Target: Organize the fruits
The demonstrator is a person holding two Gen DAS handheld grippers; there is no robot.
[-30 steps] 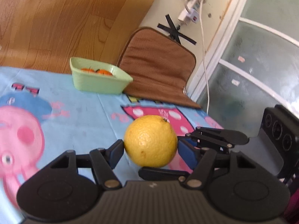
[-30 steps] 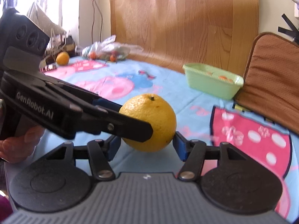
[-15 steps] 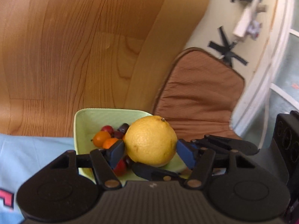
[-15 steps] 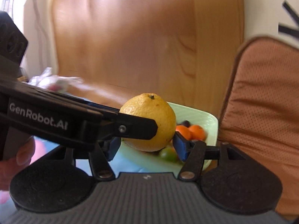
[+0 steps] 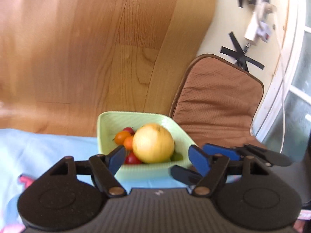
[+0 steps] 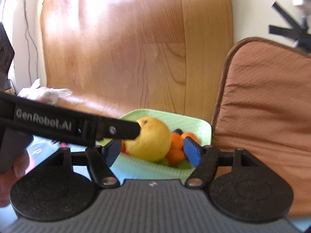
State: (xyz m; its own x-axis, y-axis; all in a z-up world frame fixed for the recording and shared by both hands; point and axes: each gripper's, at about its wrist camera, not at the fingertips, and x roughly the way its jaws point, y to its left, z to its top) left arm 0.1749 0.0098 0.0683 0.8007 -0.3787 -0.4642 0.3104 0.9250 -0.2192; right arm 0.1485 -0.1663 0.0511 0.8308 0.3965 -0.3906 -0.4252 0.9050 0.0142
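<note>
A large yellow citrus fruit [image 5: 153,145] lies, blurred, in the pale green bowl [image 5: 108,128] on top of small orange and red fruits [image 5: 121,136]. My left gripper [image 5: 158,159] straddles it with jaws opening and a gap showing at each blue pad. My right gripper [image 6: 153,151] comes in from the other side, jaws opening too, its pads off the citrus fruit [image 6: 151,141]. In the right wrist view one finger of the left gripper [image 6: 77,124] crosses in front of the bowl [image 6: 202,128]. The right gripper's fingers [image 5: 219,151] show at the right of the left wrist view.
A brown chair cushion [image 5: 219,101] stands right behind the bowl, and a wooden panel [image 5: 97,48] behind that. The bowl rests on a blue cartoon tablecloth [image 5: 48,147]. A crumpled plastic bag [image 6: 44,95] lies far left. A person's hand [image 6: 11,174] holds the left gripper.
Both grippers carried the citrus fruit across the table to the green bowl. Their jaws have now spread, and the fruit has left the pads and sunk into the bowl.
</note>
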